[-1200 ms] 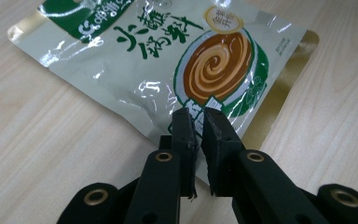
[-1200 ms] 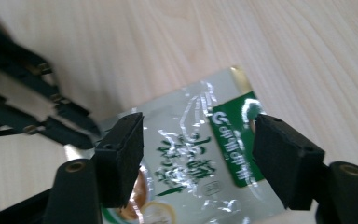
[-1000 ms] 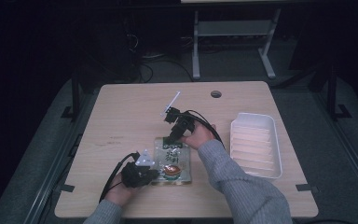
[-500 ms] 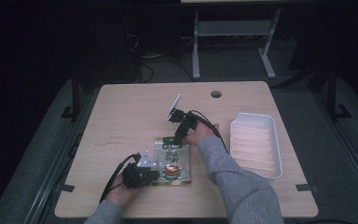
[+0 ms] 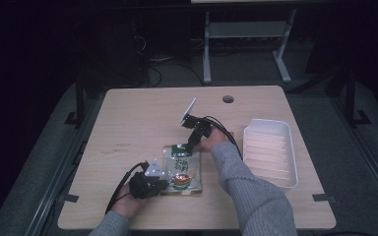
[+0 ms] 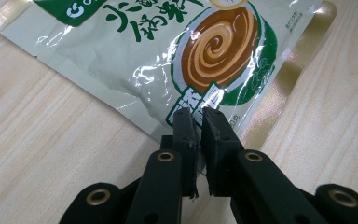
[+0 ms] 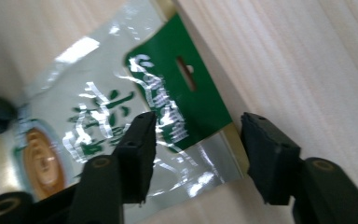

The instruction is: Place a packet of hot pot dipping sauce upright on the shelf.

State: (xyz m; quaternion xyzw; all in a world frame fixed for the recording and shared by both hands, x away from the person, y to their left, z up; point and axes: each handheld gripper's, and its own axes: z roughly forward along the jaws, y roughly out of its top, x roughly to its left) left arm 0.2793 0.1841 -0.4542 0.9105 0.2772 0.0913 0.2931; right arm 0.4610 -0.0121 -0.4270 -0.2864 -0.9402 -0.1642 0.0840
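Note:
A shiny snack pouch [image 5: 181, 169] with a green header and a brown swirl picture lies flat on the wooden table [image 5: 128, 123]. My left gripper [image 5: 163, 183] is at the pouch's near left corner. In the left gripper view the pouch [image 6: 168, 51] runs in between the jaws, and the left gripper [image 6: 198, 114] is shut on its edge. My right gripper [image 5: 189, 146] is at the pouch's far end. The right gripper view has my right gripper [image 7: 198, 123] open, its jaws straddling the green header [image 7: 182, 93] of the pouch [image 7: 98, 116] from just above.
A white ribbed tray [image 5: 270, 152] stands at the right side of the table. A round cable hole [image 5: 228, 99] sits near the far edge. Bare wood lies to the left and behind the pouch. Beyond the table are dark floor and a metal stand.
My right gripper has shifted slightly right and down toward the pouch's far end. The left gripper and the pouch have stayed where they were.

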